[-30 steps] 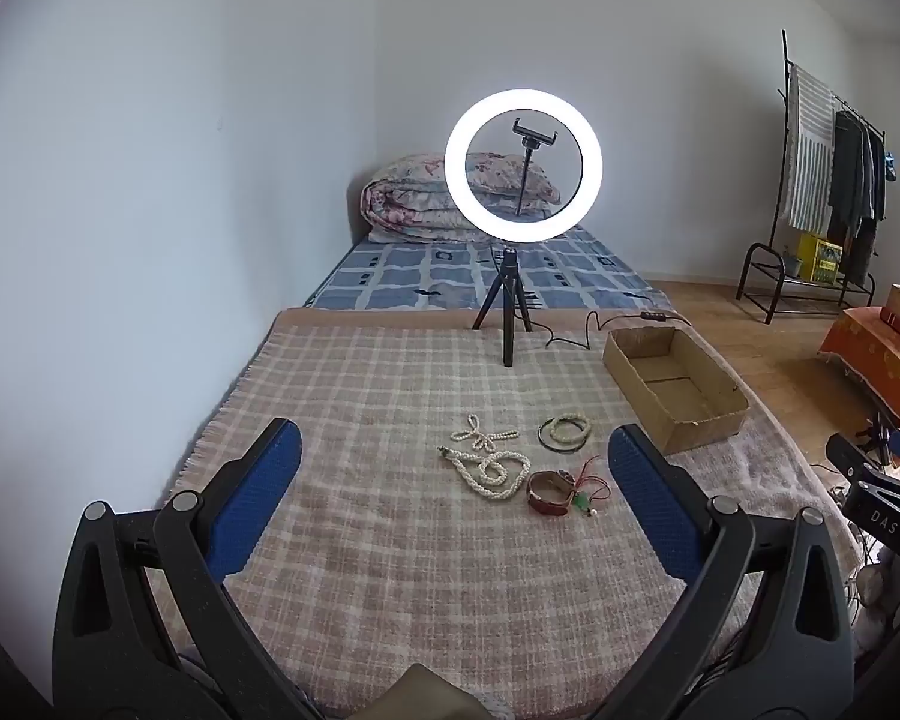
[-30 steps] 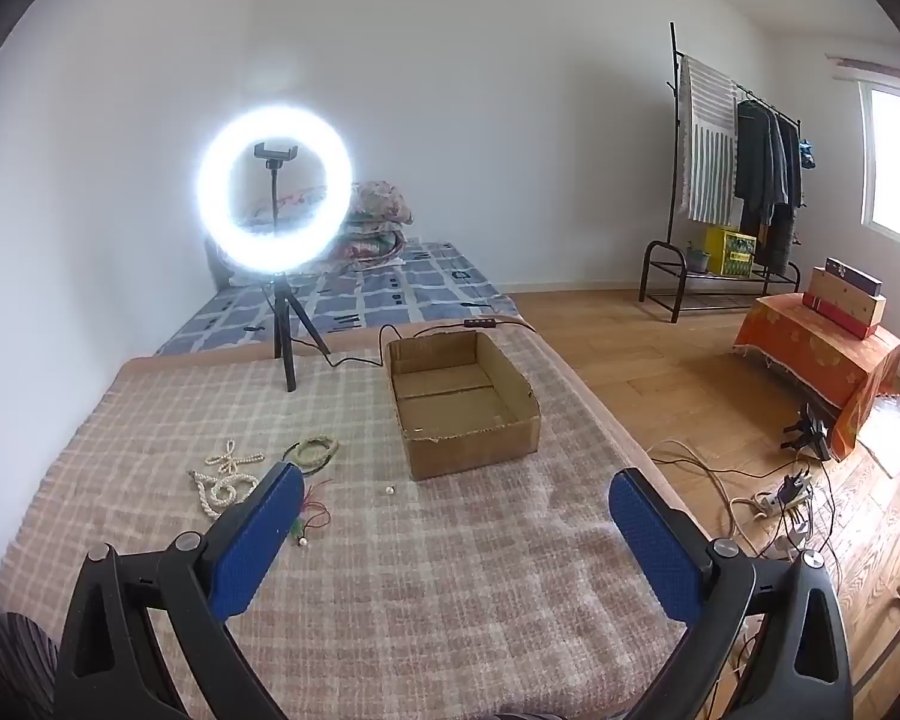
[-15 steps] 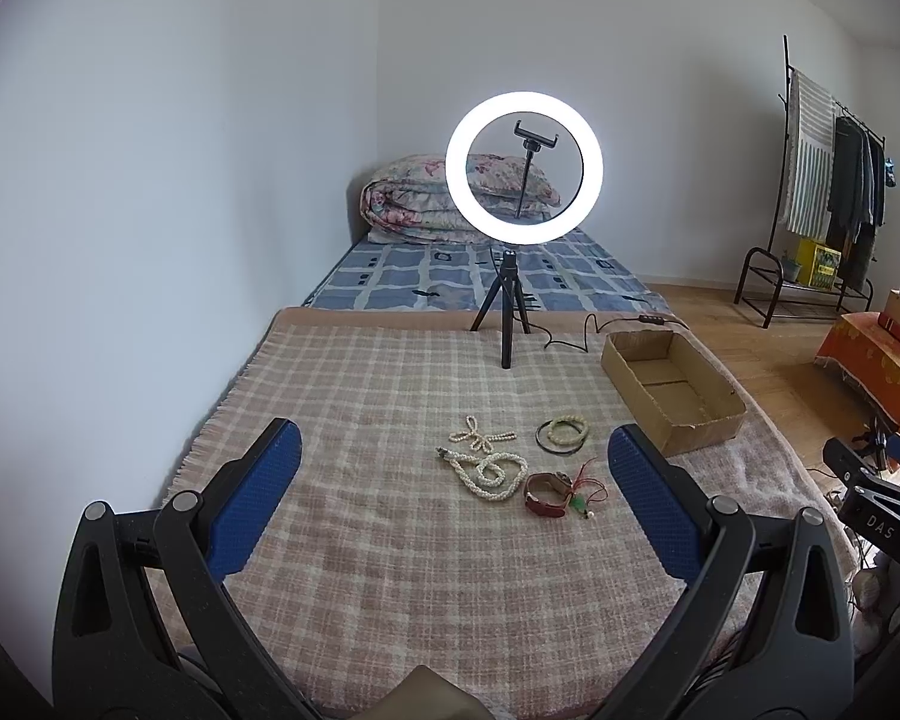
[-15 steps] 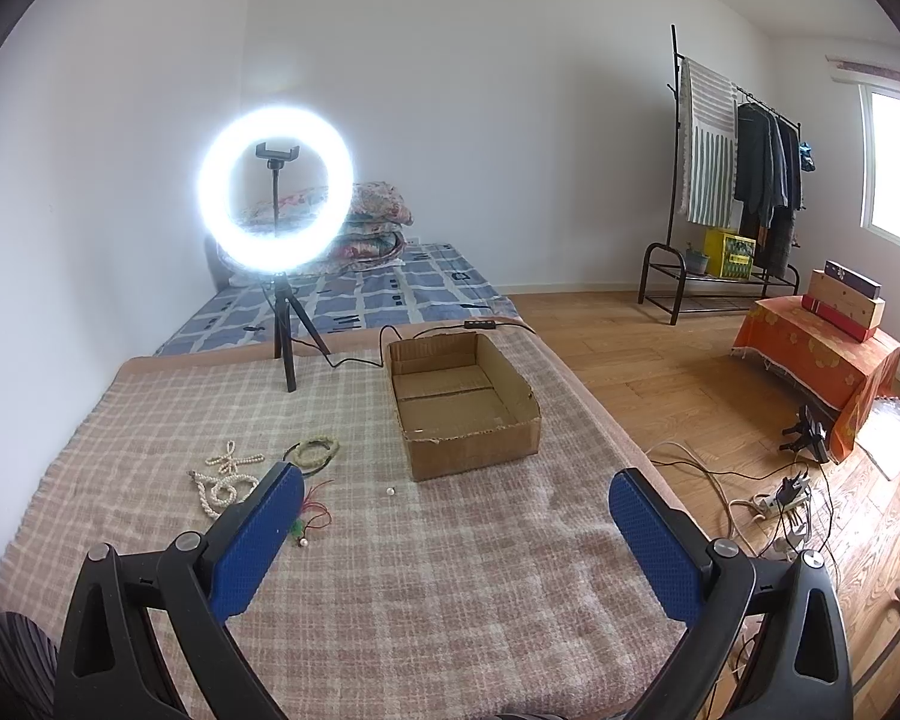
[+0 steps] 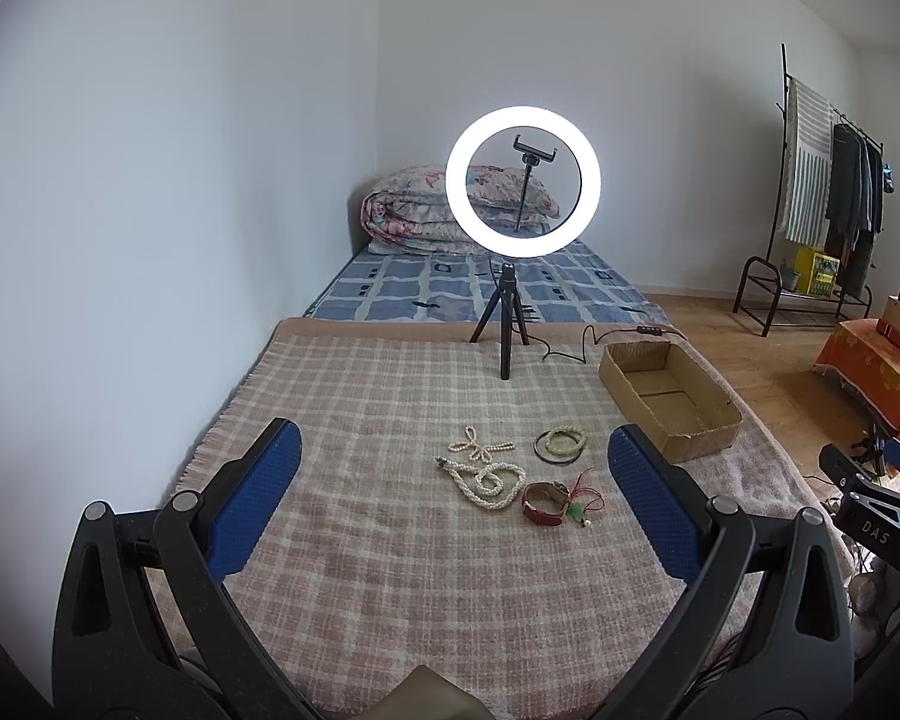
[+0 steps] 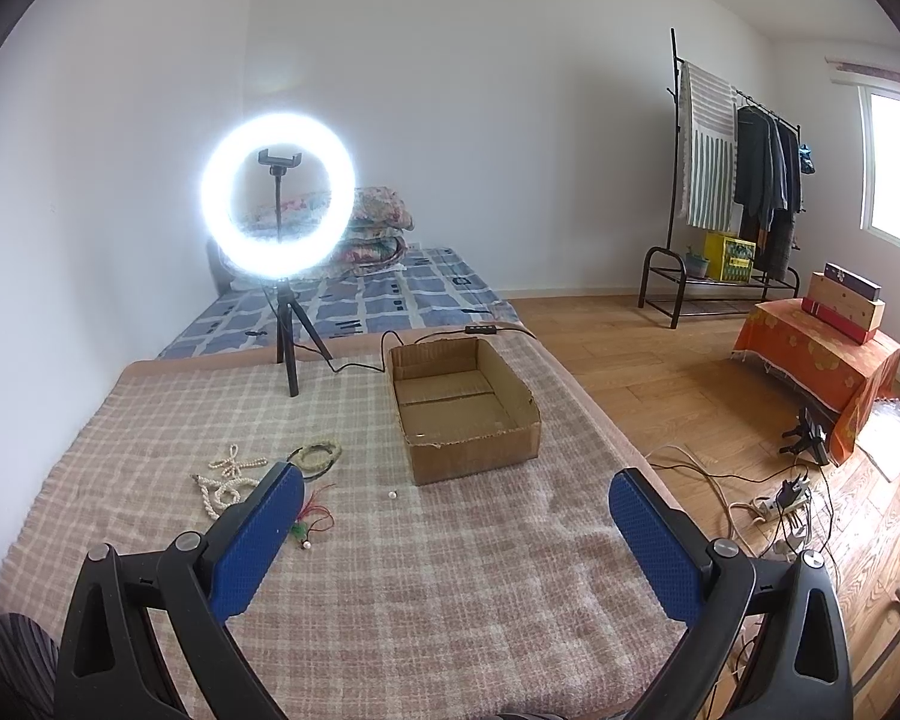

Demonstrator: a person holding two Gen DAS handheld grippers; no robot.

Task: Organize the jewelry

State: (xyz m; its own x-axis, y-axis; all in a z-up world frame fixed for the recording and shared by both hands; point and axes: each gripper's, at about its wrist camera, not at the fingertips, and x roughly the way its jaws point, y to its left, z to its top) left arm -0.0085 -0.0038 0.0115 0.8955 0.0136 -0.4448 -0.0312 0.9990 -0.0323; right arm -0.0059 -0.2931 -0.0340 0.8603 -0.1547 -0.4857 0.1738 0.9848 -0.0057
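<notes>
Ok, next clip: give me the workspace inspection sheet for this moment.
Surface: checked blanket over a bed, lying flat.
Job's things: cardboard box empty; bead necklaces, bangles and red bracelet grouped on the blanket, outside the box.
Clutter: one loose bead near the box.
Grippers: left tongs open, holding nothing; right tongs open, holding nothing.
Cables: ring light lead runs behind the box; tangled cords on the floor.
Surroundings: clothes rack, draped orange stand.
</notes>
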